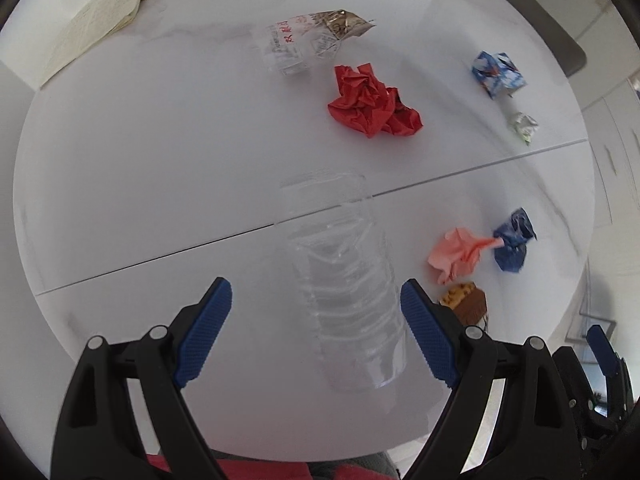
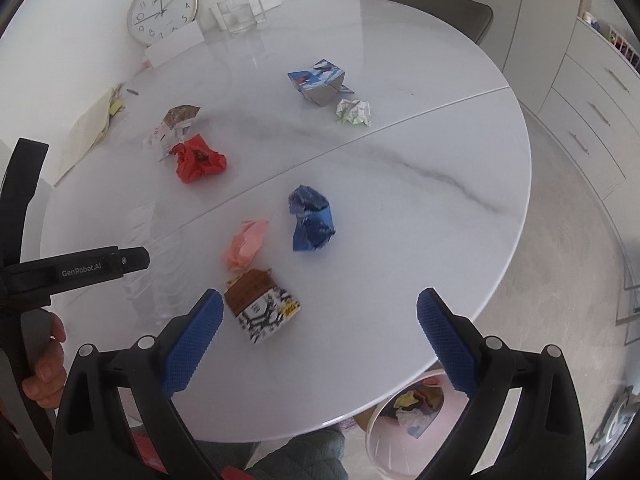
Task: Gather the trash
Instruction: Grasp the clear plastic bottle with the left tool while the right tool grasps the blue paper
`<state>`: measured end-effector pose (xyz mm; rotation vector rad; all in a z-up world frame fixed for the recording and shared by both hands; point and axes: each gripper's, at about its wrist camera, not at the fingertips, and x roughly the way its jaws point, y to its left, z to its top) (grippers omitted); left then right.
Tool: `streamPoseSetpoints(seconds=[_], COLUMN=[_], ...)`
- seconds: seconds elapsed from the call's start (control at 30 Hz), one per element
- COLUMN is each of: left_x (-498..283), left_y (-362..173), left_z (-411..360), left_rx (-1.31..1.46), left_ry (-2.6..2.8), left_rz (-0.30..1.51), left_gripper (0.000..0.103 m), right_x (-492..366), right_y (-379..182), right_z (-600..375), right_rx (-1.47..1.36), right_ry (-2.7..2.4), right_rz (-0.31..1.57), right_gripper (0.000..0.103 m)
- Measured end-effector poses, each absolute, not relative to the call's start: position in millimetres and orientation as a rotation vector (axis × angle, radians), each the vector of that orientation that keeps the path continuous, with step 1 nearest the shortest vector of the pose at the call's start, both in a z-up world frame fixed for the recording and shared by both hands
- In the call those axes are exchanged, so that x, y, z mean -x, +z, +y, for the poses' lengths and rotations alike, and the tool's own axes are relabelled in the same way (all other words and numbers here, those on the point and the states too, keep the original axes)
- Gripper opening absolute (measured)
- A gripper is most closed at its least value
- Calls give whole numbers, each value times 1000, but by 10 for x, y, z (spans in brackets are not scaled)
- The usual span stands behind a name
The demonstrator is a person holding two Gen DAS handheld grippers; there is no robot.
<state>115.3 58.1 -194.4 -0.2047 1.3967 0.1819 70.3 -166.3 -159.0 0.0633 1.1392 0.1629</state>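
A clear plastic bottle (image 1: 344, 280) lies on the white round table (image 1: 160, 160), lengthwise between the fingers of my left gripper (image 1: 316, 286), which points down, open, pads not touching it. My right gripper (image 2: 320, 296) hangs open over the table's near edge, a brown-and-white carton (image 2: 260, 308) just inside its left finger. Farther off lie pink paper (image 2: 246, 244), a blue foil wad (image 2: 312, 220), red crumpled paper (image 2: 198, 160), a clear printed wrapper (image 2: 172, 126), a blue-white carton (image 2: 320, 82) and a small white wad (image 2: 354, 112).
A pale pink bin (image 2: 376, 440) holding scraps stands on the floor below the table's near edge. A clock (image 2: 162, 10), a glass mug (image 2: 238, 16) and a notebook (image 1: 96, 24) sit at the far side. A chair (image 2: 440, 8) and drawers (image 2: 588, 112) stand beyond.
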Motion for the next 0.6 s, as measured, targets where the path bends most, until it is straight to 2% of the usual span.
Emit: streamPoseSetpoints(seconds=[0.3,0.33,0.4,0.6], left_x=[-1341,-1340,-1332,-1295], left_y=[-2263,-2295,-2348,-2346], left_z=[544,556,585,606], left_rx=[238,248,269,228], left_ry=[259,261,261,210], left_rz=[1468,1476,1490,1469], left_gripper=[82,81,63,60], right_x=[-1013,-1032,-1067,-1149], right_y=[-1733,-1751,-1783,-1907], right_z=[-1725,-1726,-1726,-1708], right_rx=[-36,-32,-27,-5], right_ry=[200,204,213,250], right_rz=[1166,1170,1176,1186], right_gripper=[97,97,97,97])
